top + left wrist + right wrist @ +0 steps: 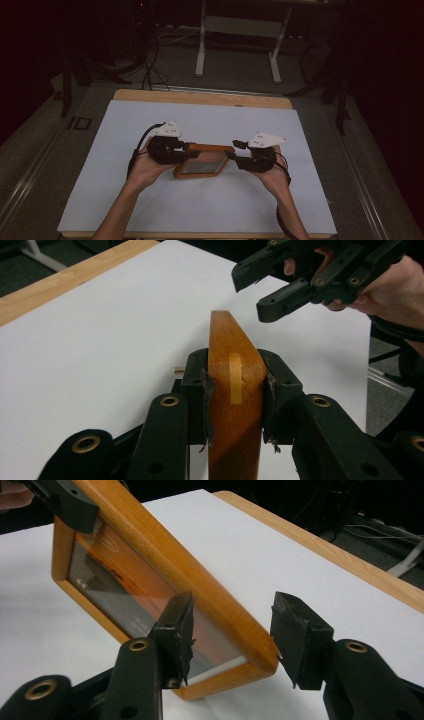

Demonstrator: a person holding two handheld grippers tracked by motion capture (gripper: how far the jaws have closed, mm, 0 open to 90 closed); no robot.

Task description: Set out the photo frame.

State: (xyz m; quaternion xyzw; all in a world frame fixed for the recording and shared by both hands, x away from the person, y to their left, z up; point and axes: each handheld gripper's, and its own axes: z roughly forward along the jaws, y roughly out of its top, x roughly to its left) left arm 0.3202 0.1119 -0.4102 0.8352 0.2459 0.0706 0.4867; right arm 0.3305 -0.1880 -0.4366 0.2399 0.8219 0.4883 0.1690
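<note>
High view. A white mat [210, 200] covers a wooden table [200, 96]. The frame [202, 161], a wooden picture frame with a glazed front, sits at mat centre, between both grippers. The left gripper [187, 150] meets the frame's edge at 9 o'clock. The right gripper [235, 151] stands at the frame's 3 o'clock corner. The person's left hand [145, 170] and right hand [272, 172] enter from 6 o'clock.

Left gripper view. The frame [235, 390] runs edge-on from 6 o'clock up to 12 o'clock, centred between the jaws. Both pads press on its two faces: the left gripper [235, 395] is clamped on the frame. The frame's lower part is raised off the mat [100, 340]. The right gripper [260, 285] appears at 1 o'clock, near the frame's far end, jaws spread. The table [60, 282] edge shows at 10 o'clock.

Right gripper view. The frame [150, 580] is tilted, running from 10 o'clock down to its corner at 6 o'clock. That corner lies between the jaws of the right gripper [232, 630]. The 7 o'clock pad overlaps the glazed face; whether it touches cannot be told. The 4 o'clock pad stands just beside the wooden rim, with a gap visible. The jaws are released, not gripping. The left gripper [70, 502] holds the frame's far edge at 11 o'clock. The table [320, 545] edge runs at 2 o'clock.
</note>
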